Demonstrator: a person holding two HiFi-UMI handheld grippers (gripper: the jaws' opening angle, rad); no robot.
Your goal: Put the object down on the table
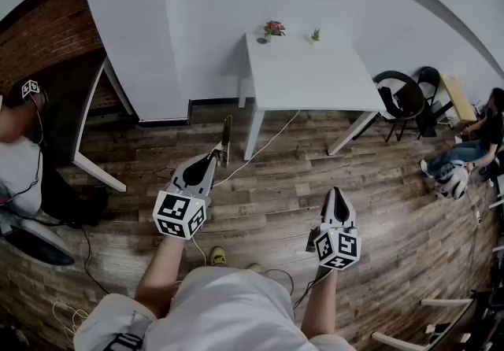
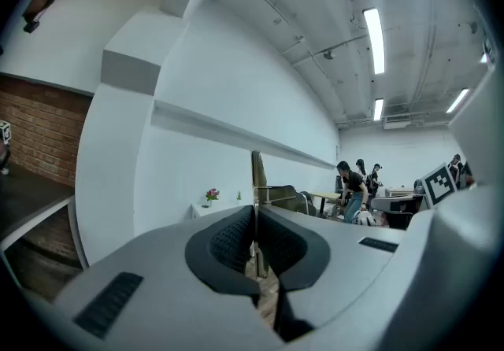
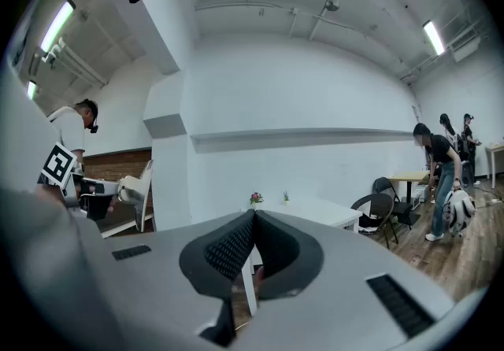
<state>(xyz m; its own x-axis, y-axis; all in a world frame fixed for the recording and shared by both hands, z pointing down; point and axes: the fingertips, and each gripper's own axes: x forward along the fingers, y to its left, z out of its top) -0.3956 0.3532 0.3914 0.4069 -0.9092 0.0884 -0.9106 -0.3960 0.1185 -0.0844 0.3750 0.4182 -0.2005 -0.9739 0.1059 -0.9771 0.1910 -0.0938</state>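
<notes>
My left gripper [image 1: 216,155] is shut on a thin, flat, tan stick [image 1: 227,140] that stands upright out of its jaws above the wooden floor. In the left gripper view the stick [image 2: 257,178] rises from between the closed pads of the left gripper [image 2: 255,214]. My right gripper [image 1: 337,193] hovers lower right, shut with nothing in it; its pads meet at the tips in the right gripper view [image 3: 253,216]. The white table [image 1: 307,78] stands ahead of both grippers, some way off; it shows too in the right gripper view [image 3: 319,211].
A small pot of pink flowers [image 1: 274,27] and a small green plant [image 1: 315,35] sit at the table's far edge. Black chairs [image 1: 403,97] stand to the right, with people beyond. A dark desk [image 1: 75,109] and a person are at left. A cable [image 1: 264,149] runs across the floor.
</notes>
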